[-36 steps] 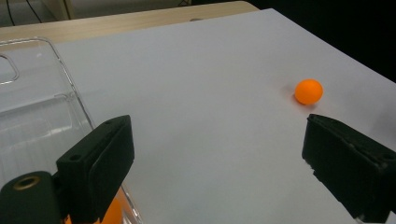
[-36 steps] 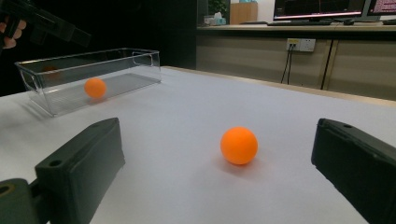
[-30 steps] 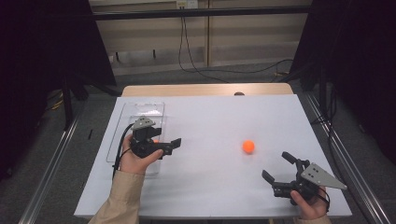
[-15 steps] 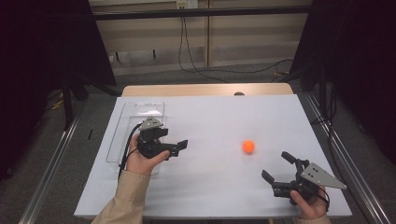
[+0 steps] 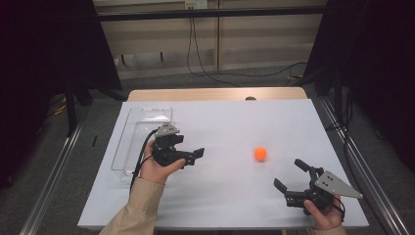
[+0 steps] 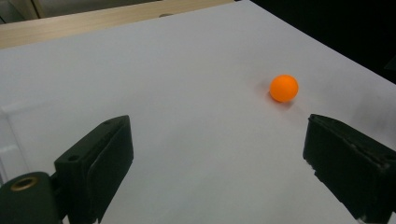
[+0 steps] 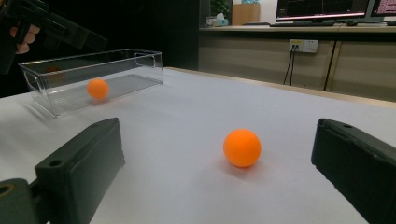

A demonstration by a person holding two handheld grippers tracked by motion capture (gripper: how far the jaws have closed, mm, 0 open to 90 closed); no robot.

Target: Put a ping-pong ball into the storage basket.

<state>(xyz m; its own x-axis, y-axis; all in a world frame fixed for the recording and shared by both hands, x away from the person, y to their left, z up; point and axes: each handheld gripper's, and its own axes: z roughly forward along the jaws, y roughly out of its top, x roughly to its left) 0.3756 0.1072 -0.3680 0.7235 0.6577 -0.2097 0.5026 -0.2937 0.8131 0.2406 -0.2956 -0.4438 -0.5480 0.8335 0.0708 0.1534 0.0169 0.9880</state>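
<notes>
An orange ball point(image 5: 260, 153) lies on the white table, right of centre. My left gripper point(image 5: 195, 156) hovers just right of the clear plastic box point(image 5: 142, 132), jaws open and empty, pointing toward the ball. In the left gripper view the ball point(image 6: 284, 87) sits ahead, nearer the right jaw of the left gripper point(image 6: 219, 154). My right gripper point(image 5: 288, 173) rests near the front right edge, open and empty, a short way from the ball. The right gripper view has the ball point(image 7: 242, 147) ahead of the right gripper point(image 7: 212, 140). A second orange ball point(image 7: 98, 88) lies inside the box point(image 7: 93, 58).
A wooden strip point(image 5: 215, 94) runs along the table's far edge. Metal rails point(image 5: 54, 171) flank the table on both sides, and cables point(image 5: 205, 58) lie on the floor behind. White tabletop point(image 5: 220, 196) stretches between the two grippers.
My left gripper has moved right, away from the clear box and toward the orange ball, jaws still open. The right gripper and the ball have stayed where they were.
</notes>
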